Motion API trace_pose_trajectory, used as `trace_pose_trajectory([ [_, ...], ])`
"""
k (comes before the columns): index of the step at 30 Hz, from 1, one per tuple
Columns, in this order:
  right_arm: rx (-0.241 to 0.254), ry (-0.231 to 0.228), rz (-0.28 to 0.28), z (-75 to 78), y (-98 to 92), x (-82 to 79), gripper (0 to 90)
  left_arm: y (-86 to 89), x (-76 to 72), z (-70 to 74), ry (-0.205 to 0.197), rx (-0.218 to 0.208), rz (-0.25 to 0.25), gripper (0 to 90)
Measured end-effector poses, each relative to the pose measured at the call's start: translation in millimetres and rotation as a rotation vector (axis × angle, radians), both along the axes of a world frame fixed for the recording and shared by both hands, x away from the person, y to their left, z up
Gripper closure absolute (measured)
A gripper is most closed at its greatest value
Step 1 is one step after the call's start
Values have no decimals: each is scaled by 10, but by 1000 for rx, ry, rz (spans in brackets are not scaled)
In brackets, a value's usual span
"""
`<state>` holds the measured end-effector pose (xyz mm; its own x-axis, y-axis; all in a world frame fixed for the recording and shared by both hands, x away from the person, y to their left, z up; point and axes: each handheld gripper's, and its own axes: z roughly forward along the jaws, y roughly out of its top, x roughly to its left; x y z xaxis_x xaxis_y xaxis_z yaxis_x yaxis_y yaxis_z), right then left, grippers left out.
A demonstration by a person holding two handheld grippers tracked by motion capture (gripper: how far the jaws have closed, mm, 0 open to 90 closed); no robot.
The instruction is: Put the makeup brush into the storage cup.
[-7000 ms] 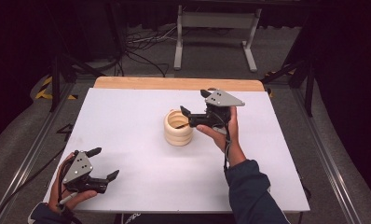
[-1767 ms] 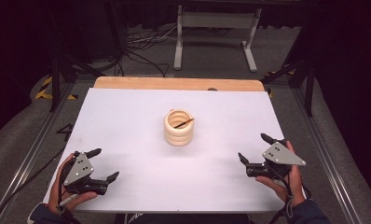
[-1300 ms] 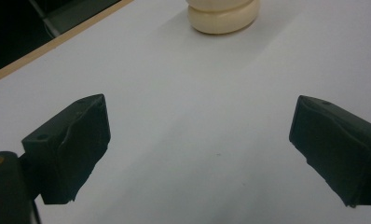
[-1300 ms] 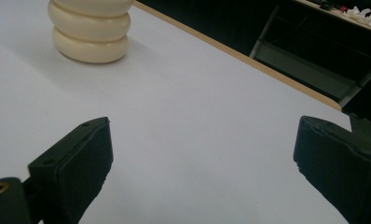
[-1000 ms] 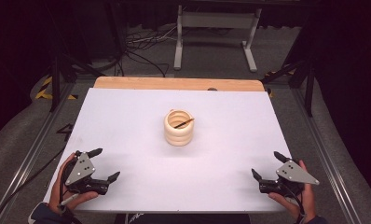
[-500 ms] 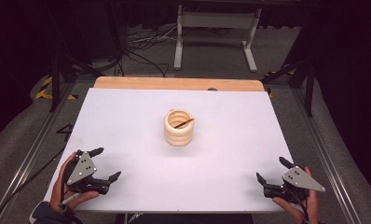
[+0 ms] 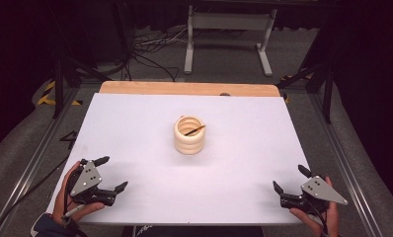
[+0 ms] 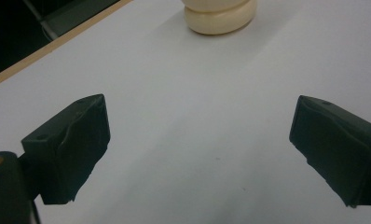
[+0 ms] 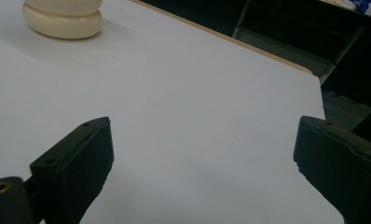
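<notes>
A cream ribbed cup (image 7: 189,135) stands upright in the middle of the white table (image 7: 135,128), with a thin dark stick (image 7: 194,130) lying across its mouth. Its base shows at the top of the left gripper view (image 8: 220,18) and at the top left of the right gripper view (image 9: 62,19). My left gripper (image 7: 109,174) rests near the front left corner, open and holding nothing. My right gripper (image 7: 290,179) sits near the front right corner, also open and holding nothing. Both are well away from the cup.
A wooden strip (image 7: 184,89) runs along the table's far edge. Beyond it stand a grey metal stand (image 7: 229,24) and loose cables (image 7: 145,49) on the floor. Metal rails (image 7: 31,163) flank both sides of the table.
My right gripper left the cup, where the stick now lies across the mouth, and drew back to the front right corner. The left gripper has barely moved.
</notes>
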<state>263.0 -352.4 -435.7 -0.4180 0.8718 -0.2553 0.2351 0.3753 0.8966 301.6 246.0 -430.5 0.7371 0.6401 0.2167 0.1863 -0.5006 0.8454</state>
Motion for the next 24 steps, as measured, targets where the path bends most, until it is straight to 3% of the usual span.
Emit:
trace_pose_trajectory([
  [10,11,-21,6,17,22,1,61,7,4,-2,1,-2,9,58],
  [24,6,1,21,-12,29,-5,63,-10,30,0,1,-5,8,59],
])
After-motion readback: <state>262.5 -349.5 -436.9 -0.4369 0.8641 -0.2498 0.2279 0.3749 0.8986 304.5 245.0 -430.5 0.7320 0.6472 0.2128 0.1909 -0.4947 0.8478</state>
